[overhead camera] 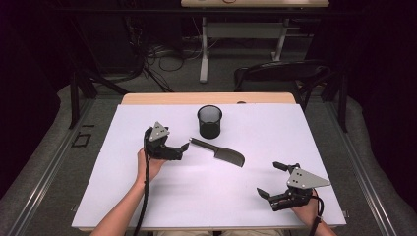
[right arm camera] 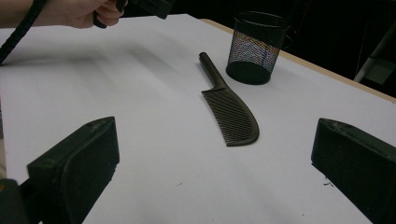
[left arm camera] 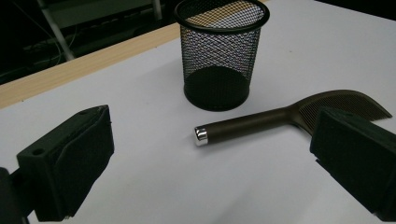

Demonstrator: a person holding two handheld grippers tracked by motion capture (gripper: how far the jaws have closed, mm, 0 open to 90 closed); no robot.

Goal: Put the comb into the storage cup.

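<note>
Fingers (left arm camera: 70,158) of the left gripper (overhead camera: 183,148) stand wide apart and hold nothing; in the left gripper view they frame the comb (left arm camera: 280,116), whose silver-capped handle end points back toward the hand. The right gripper (overhead camera: 271,179) is just as wide open and just as empty, resting low near the front right of the mat (overhead camera: 275,128), well apart from the comb.

The comb lies flat on the mat at mid-table, handle toward the mesh cup (overhead camera: 210,121) and toothed blade angled away toward the right. The cup stands upright just behind the handle, near but not touching it (a sliver of mat shows between them in the left gripper view).

The step in hand looks like a reach by the left gripper for the handle, probably to stand the comb in the cup. To do it well, close on the round handle partway along its length rather than on the slick cap, with the jaws set across it so the pads bear squarely. Since the comb lies flat, the lower pad must slide along the mat and under the handle's curve, or the comb may skate away. Keep the approach low and slow, and steer clear of the cup, which looks light enough to tip.
</note>
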